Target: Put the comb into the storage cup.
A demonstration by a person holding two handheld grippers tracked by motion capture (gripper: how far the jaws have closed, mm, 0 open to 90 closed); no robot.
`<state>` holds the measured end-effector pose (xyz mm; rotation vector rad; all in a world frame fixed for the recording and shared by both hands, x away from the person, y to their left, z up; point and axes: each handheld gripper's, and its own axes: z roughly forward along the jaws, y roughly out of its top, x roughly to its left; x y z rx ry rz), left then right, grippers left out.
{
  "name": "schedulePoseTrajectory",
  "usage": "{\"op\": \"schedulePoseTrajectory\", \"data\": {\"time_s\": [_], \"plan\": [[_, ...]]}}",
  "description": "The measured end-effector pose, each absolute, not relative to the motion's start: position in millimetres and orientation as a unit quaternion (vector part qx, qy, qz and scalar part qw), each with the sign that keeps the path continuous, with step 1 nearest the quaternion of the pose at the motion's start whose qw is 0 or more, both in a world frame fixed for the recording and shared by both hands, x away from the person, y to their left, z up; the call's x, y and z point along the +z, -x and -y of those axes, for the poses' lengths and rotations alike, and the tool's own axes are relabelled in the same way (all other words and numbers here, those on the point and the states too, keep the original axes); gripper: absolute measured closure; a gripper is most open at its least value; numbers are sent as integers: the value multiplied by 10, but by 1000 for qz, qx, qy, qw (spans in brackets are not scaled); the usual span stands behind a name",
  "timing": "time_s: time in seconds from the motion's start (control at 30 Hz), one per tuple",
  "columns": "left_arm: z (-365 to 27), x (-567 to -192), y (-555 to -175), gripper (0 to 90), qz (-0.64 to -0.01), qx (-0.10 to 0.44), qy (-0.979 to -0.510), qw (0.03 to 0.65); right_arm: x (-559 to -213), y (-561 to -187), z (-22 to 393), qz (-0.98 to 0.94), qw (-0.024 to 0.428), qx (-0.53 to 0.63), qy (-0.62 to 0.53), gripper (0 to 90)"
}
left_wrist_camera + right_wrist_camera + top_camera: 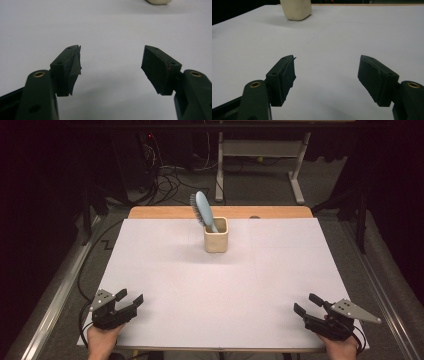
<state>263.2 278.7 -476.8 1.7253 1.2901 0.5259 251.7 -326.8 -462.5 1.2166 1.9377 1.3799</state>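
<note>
The hairbrush (201,210) stands handle-down in the cup (216,241), well ahead of our left gripper (131,297) and right gripper (305,304), both spread and empty, so we judge that reaching for it comes next.

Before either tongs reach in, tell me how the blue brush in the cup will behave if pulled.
The brush leans loosely from the beige cup, so it probably slides out easily. Its top-heavy head could tip the small cup if dragged sideways. The handle looks like stiff, smooth plastic, possibly slippery.
</note>
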Motion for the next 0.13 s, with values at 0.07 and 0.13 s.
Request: {"op": "schedulePoseTrajectory", "data": {"time_s": [0.07,0.13], "plan": [[-2791,-4768,-2633,323,-521,210,-696,447,-4621,-2518,3278,-702,231,506,-445,295],[-2794,-4768,-2638,323,-521,208,-696,447,-4619,-2519,3289,-698,228,507,-451,290]]}}
